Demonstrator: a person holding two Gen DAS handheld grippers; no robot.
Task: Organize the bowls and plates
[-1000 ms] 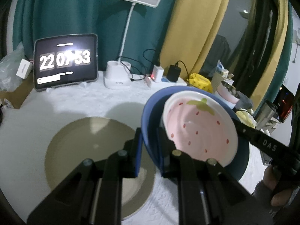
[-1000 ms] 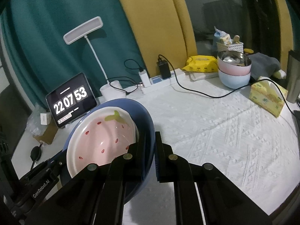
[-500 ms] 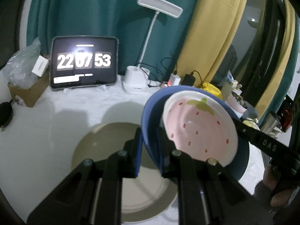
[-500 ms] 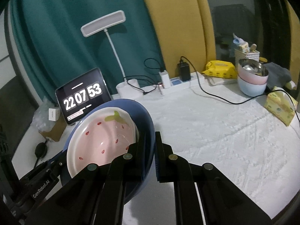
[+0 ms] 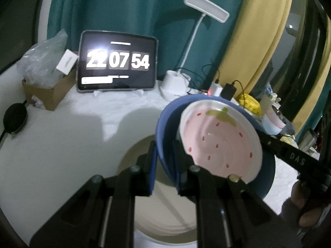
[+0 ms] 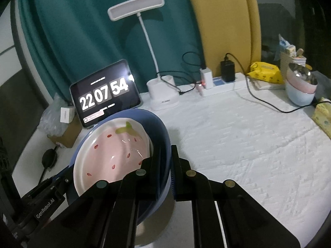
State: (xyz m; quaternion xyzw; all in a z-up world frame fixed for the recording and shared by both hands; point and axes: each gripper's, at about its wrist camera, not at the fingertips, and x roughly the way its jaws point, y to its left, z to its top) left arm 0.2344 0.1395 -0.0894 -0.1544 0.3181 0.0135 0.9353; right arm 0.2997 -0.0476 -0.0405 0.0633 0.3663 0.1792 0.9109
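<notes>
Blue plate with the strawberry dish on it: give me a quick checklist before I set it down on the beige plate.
1. Left gripper clamped on blue plate rim: ok.
2. Right gripper clamped on opposite rim: ok.
3. Strawberry dish seated inside blue plate: ok.
4. Beige plate bare: ok where visible.
5. Blue plate centred over beige plate: not ok, offset to its right.
6. Blue plate level: cannot tell.

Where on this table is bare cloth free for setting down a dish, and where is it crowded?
Free: the wide cloth between the blue plate, power strip and tissue box; also the patch between clock and beige plate. Crowded: the back edge, with lamp, cables and stacked bowls.
</notes>
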